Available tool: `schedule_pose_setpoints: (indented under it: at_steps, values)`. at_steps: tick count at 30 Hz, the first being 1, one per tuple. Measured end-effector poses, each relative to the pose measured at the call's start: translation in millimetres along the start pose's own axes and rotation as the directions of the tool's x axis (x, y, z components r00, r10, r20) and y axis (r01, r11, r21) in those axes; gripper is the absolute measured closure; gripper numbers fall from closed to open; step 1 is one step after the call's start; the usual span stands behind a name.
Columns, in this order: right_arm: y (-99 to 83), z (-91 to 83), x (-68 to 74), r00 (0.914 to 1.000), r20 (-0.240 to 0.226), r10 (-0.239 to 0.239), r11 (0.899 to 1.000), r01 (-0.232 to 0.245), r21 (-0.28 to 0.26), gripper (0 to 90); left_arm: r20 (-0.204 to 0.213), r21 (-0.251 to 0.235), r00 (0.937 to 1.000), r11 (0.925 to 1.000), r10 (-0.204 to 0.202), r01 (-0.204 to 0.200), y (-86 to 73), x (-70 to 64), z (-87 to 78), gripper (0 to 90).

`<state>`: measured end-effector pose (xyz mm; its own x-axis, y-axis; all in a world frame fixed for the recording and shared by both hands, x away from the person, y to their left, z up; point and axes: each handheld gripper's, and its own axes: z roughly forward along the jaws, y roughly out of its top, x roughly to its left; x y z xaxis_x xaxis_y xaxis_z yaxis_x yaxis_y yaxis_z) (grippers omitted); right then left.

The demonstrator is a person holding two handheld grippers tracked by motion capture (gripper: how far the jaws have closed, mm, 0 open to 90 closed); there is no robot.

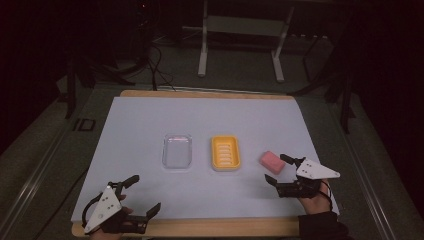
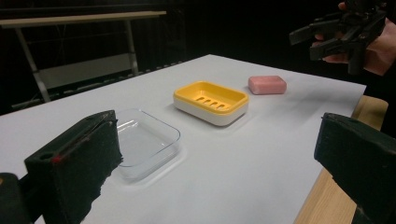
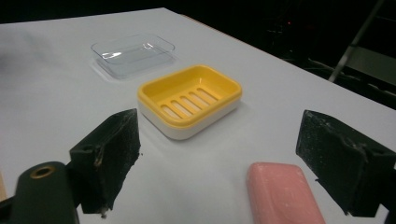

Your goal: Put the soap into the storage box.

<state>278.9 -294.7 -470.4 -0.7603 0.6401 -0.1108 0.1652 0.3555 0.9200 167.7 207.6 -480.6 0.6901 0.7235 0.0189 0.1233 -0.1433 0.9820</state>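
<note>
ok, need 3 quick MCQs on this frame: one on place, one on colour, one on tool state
1. Where does the pink soap bar lie?
A. in the yellow soap dish
B. on the table, right of the yellow soap dish
C. in the clear lid

2. What colour is the slotted tray of the soap dish?
A. yellow
B. blue
C. green

3. How does the right tool stand?
A. shut on the bar
B. shut, empty
C. open, by the bar

Key: 1 B, the high view shows the bar on the white table. 2 A, yellow over a white base. 3 C, the jaws stand apart.
</note>
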Motion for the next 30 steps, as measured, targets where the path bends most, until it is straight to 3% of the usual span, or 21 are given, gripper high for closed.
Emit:
schedule_pose_setpoints:
  at_steps: [6, 8, 10, 12, 15, 18, 20, 23, 30]
  values:
    - [-0.7, -0.1, -0.5, 0.9998, 0.009, -0.017, 1.000, 0.017, -0.002, 13.3, 0.004, 0.010, 1.0000, 1.0000, 0.002, -0.002, -0.1, -0.5, 0.8, 0.8]
    - [0.5, 0.7, 0.6, 0.9986, 0.014, -0.050, 0.999, 0.051, -0.012, 13.4, 0.007, 0.012, 1.0000, 0.9999, 0.001, -0.001, -0.1, -0.4, 1.2, 0.8]
    - [0.5, 1.4, 1.4, 0.9986, 0.002, -0.054, 0.998, 0.054, -0.019, 13.5, 0.010, 0.014, 0.9999, 0.9999, -0.001, 0.001, -0.1, -0.5, 1.4, 0.8]
    - [0.8, 2.5, 1.6, 0.9974, 0.020, -0.069, 0.998, 0.069, -0.008, 13.5, 0.012, 0.018, 0.9999, 0.9998, -0.001, 0.001, -0.1, -0.9, 1.4, 0.8]
    - [1.6, 3.0, 0.2, 0.9976, 0.037, -0.059, 0.998, 0.060, -0.002, 12.6, 0.014, 0.021, 0.9999, 0.9998, -0.001, 0.001, 0.0, -1.3, 1.3, 0.8]
    - [3.4, 3.2, -2.5, 0.9977, 0.065, -0.017, 1.000, 0.017, -0.002, 12.1, 0.015, 0.022, 0.9999, 0.9998, -0.002, 0.001, 0.0, -1.6, 1.6, 0.8]
    - [4.5, 2.2, -4.3, 0.9947, 0.103, -0.005, 1.000, 0.004, 0.004, 12.0, 0.015, 0.024, 0.9999, 0.9997, -0.001, 0.001, 0.1, -1.9, 1.8, 0.8]
    - [4.4, 2.3, -6.7, 0.9836, 0.180, 0.009, 0.999, -0.018, 0.048, 12.1, 0.015, 0.026, 0.9999, 0.9997, 0.000, -0.001, 0.2, -2.5, 1.9, 0.8]
    - [2.6, 8.0, -7.6, 0.9624, 0.270, 0.026, 0.984, -0.073, 0.163, 13.3, 0.028, 0.030, 0.9996, 0.9995, -0.001, 0.000, 0.4, -3.7, 2.2, 0.8]
